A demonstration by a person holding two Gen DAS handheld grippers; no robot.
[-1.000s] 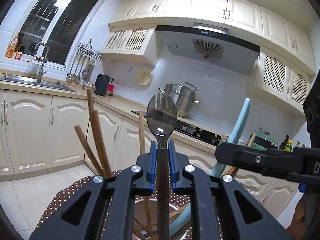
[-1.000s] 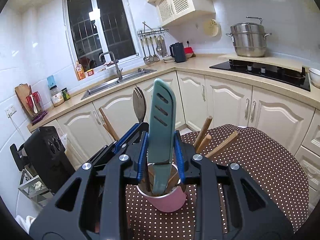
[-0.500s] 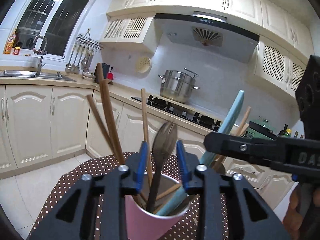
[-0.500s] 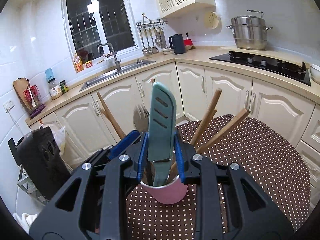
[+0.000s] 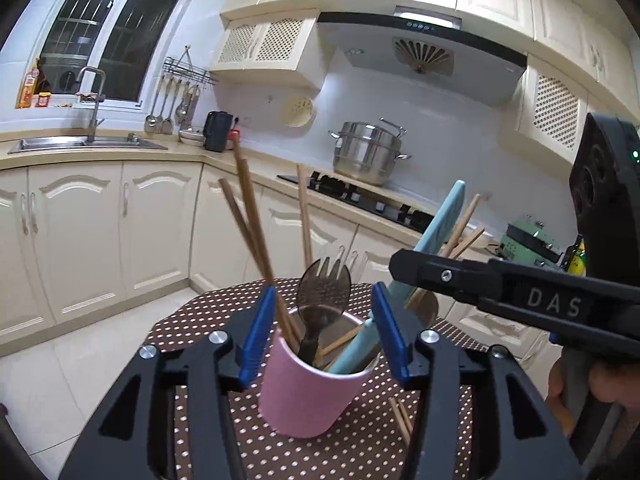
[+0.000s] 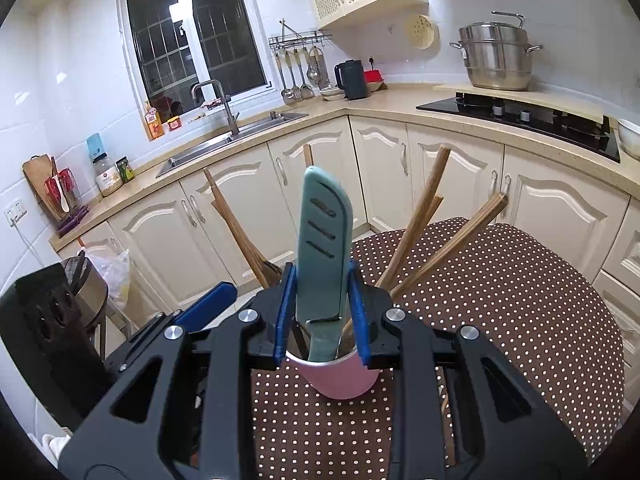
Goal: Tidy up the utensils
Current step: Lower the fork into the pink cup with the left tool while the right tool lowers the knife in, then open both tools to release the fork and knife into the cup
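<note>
Where chopsticks (image 5: 250, 220) crowd pink cup (image 5: 304, 392) — dotted tablecloth (image 6: 520, 300) beneath

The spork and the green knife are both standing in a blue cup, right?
Not quite. The cup is pink, not blue, as the left wrist view shows. The spork and the green knife do both stand in it.

Both wrist cameras sit close above the same pink cup (image 5: 304, 392) (image 6: 340, 376) of utensils on the dotted table (image 5: 208, 312) (image 6: 520, 300). The left view faces the stove wall, the right view faces the window and sink, and each catches the other gripper at its edge.
</note>
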